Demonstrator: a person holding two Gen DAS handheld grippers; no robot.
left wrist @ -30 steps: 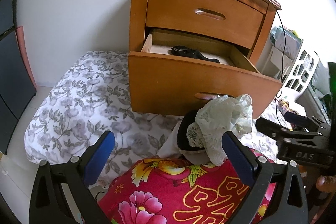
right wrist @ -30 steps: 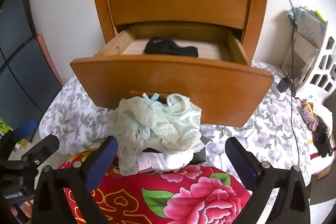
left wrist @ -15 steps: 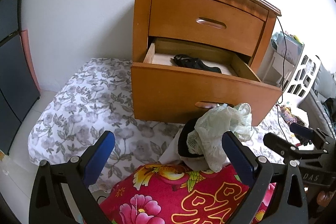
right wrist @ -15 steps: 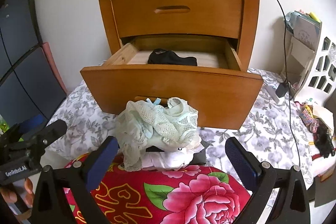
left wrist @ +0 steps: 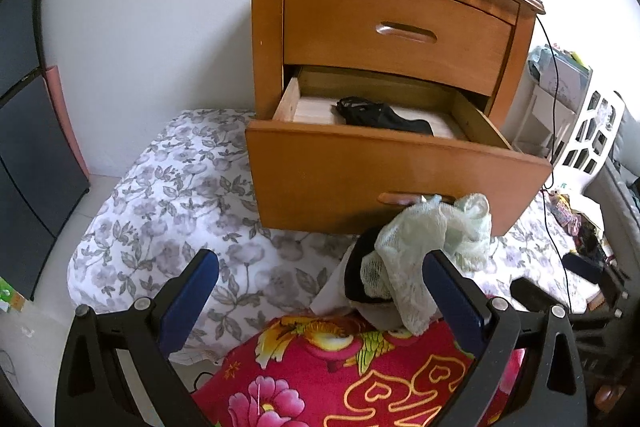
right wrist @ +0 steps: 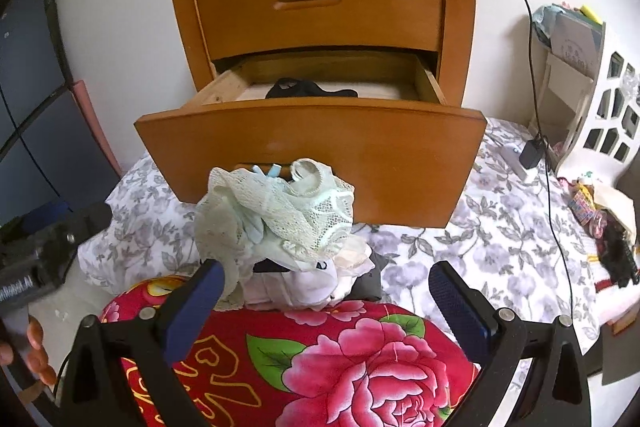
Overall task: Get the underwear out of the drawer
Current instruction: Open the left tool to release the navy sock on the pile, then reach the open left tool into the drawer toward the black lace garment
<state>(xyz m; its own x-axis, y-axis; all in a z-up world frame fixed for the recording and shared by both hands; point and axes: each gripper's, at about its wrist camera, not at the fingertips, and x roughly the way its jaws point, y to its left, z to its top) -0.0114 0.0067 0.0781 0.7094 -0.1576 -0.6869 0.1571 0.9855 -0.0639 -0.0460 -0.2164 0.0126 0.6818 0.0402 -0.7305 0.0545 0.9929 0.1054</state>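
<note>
Through the left wrist camera we see our left gripper (left wrist: 320, 293) with jaws wide apart, empty, above the red floral quilt (left wrist: 340, 379); a black underwear (left wrist: 380, 117) lies in the open lower drawer (left wrist: 384, 171) of the nightstand (left wrist: 268, 27). Through the right wrist camera, our right gripper (right wrist: 326, 301) is also spread and empty, before a pile of removed underwear (right wrist: 276, 219) at the quilt's far edge.

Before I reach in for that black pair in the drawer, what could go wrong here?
1. The pale lace underwear sits loosely on top of the pile right below the open drawer; an arm passing over could knock it off.
2. The black underwear lies toward the back, so the right gripper may bump the drawer front going in.
3. The charger cable hangs down the nightstand's right side and could snag.
</note>
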